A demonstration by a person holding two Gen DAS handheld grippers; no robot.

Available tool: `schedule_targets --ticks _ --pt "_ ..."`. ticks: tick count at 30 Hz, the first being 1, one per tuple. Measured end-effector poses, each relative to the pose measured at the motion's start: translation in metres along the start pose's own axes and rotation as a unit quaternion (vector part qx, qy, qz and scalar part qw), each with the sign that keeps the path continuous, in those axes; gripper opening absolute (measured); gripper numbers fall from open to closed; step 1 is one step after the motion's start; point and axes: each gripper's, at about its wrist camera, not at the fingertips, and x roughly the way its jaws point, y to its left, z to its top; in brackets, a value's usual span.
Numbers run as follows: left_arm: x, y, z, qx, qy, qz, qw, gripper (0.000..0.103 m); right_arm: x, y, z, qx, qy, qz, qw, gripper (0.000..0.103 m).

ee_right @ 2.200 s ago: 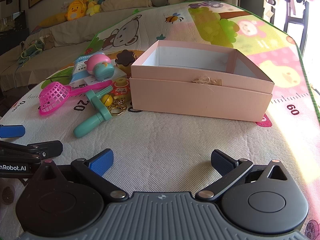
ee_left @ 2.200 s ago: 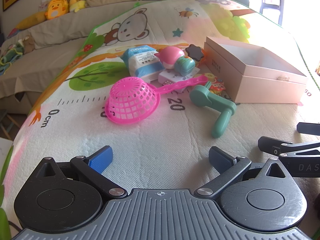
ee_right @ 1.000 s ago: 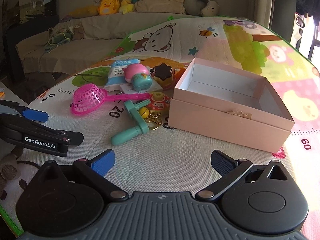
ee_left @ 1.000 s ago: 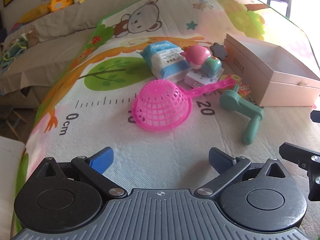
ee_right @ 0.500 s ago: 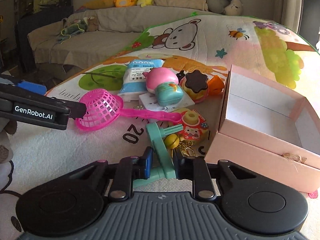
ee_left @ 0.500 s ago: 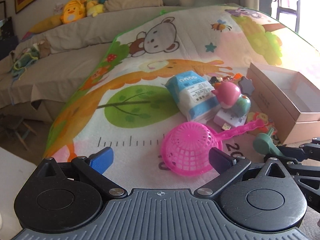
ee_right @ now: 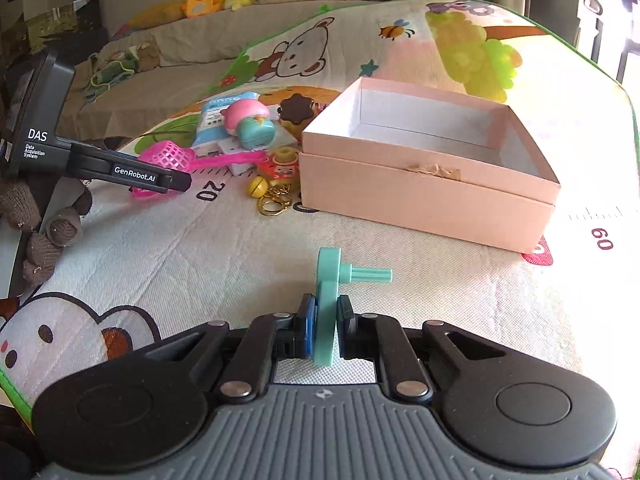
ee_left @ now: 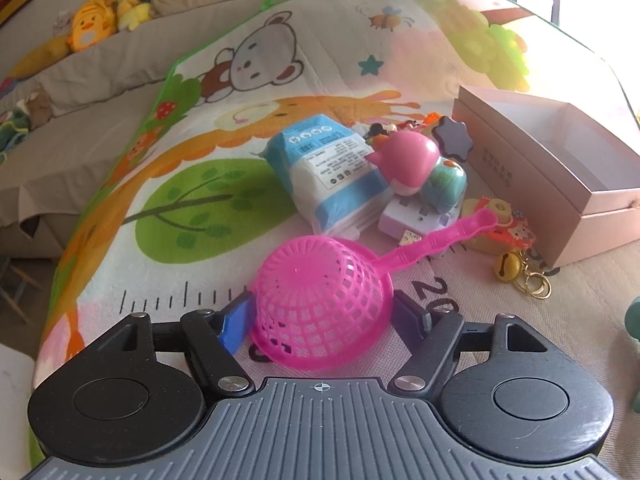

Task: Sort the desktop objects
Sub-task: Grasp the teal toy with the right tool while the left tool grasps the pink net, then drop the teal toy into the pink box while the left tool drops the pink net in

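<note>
Currently, by item:
Right gripper [ee_right: 325, 326]: clamped on teal crank [ee_right: 329, 304], near side of pink box [ee_right: 424, 196].
Left gripper [ee_left: 320, 320]: fingers apart, flanking pink strainer [ee_left: 320, 304] on mat [ee_left: 160, 216].

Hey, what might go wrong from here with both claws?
The right claw pinches only the thin flat arm of the teal plastic crank handle, so it may swivel or slip.

The left claw straddles the upside-down pink plastic mesh strainer; its curved, flexible dome might squirt out or deform.
</note>
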Motion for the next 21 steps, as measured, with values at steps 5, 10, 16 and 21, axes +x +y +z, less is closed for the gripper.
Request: schedule_targets --ticks 5,10,16,21 --pt "-0.034 -0.014 -0.011 0.032 -0.016 -0.026 0.999 0.077 -0.01 -0.005 0.002 0.001 0.002 0.007 1.0 0.011" --pt "-0.095 -0.046 -0.003 0.077 -0.082 -0.098 0.9888 0.077 -0.051 -0.022 0.015 0.007 -0.02 0.008 1.0 0.011" --pt "-0.107 -0.092 0.068 0.086 -0.162 -0.165 0.969 0.078 -0.084 -0.058 0.069 -0.007 -0.105 -0.058 0.993 0.011" --pt "-0.061 -0.129 0.136 0.072 -0.152 -0.173 0.9705 0.096 -0.034 -0.079 0.113 -0.012 -0.118 -0.093 0.989 0.019"
